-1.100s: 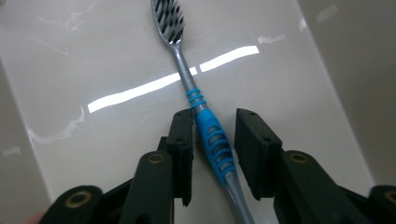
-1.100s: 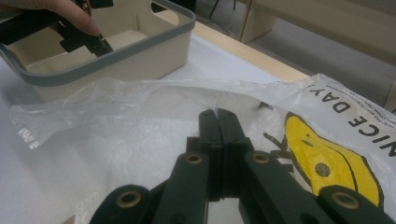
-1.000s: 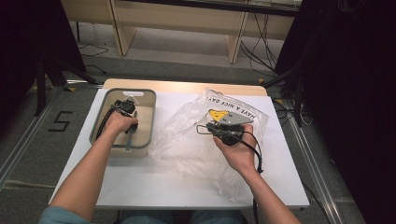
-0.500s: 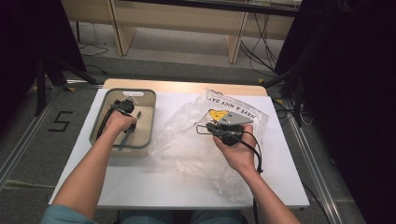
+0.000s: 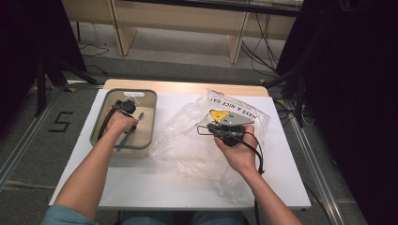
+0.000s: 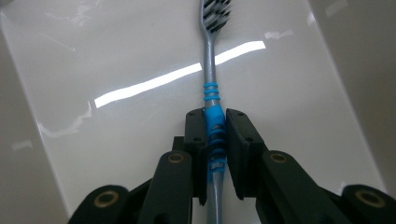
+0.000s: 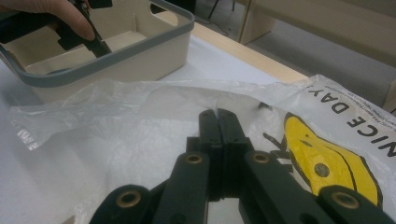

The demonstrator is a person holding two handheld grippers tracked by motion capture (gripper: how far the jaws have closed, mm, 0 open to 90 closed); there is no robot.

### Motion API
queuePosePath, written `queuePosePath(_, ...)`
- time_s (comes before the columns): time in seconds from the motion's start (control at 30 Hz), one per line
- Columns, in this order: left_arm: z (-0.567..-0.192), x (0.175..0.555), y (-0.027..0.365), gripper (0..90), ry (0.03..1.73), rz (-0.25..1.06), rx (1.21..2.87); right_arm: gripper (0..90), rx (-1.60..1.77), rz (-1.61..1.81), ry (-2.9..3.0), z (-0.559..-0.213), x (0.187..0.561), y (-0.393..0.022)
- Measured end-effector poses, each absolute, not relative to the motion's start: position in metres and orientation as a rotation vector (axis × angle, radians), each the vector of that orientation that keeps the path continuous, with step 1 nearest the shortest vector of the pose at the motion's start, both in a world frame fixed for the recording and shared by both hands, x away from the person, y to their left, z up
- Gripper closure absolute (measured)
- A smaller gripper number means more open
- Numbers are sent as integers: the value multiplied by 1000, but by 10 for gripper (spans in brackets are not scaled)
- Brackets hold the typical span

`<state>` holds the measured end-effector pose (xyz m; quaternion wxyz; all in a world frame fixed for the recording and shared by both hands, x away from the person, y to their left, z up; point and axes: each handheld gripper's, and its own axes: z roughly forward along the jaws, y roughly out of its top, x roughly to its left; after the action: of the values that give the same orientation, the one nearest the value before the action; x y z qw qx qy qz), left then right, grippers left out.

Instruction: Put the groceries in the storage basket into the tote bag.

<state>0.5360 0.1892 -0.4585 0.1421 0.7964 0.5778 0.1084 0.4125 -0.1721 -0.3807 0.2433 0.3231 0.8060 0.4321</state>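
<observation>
A toothbrush (image 6: 212, 84) with a grey and blue handle lies along the glossy floor of the beige bin (image 5: 152, 117). My left gripper (image 6: 215, 116) reaches down into the bin, and its jaws have just been closing. The pads now press on the blue part of the handle. In the high view the left gripper (image 5: 126, 108) sits in the bin under the hand. My right gripper (image 7: 217, 114) is shut and rests on a clear plastic bag (image 7: 140, 126) printed with a yellow face. I cannot tell whether film is pinched between its jaws.
The crumpled bag (image 5: 187, 140) spreads over the middle of the white table (image 5: 281, 187), to the right of the bin. A wooden edge runs along the table's far side. Cables trail from the right gripper (image 5: 202, 127) past the wrist.
Both hands have stayed in place. The toothbrush handle sticking out behind the left hand has shifted slightly in the bin.
</observation>
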Motion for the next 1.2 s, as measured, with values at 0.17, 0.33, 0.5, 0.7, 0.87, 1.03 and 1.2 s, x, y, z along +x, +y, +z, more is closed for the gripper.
queuePosePath(0.17, -458, 536, 190, 789, 1672, 307, 2292, 900, 881, 1181, 2201, -381, 412, -172)
queuePosePath(0.33, -458, 537, 192, 788, 1672, 312, 2287, 900, 881, 1182, 2199, -381, 413, -173)
queuePosePath(0.5, -458, 536, 193, 789, 1662, 325, 2285, 900, 884, 1184, 2197, -381, 413, -173)
queuePosePath(0.7, -455, 536, 193, 789, 1651, 351, 2262, 900, 884, 1181, 2196, -381, 413, -173)
queuePosePath(0.87, -451, 535, 195, 789, 1635, 376, 2244, 900, 884, 1180, 2197, -381, 413, -172)
queuePosePath(1.03, -445, 533, 197, 789, 1613, 392, 2212, 900, 883, 1181, 2196, -381, 413, -172)
queuePosePath(1.2, -442, 532, 199, 789, 1603, 398, 2191, 900, 880, 1183, 2195, -381, 413, -171)
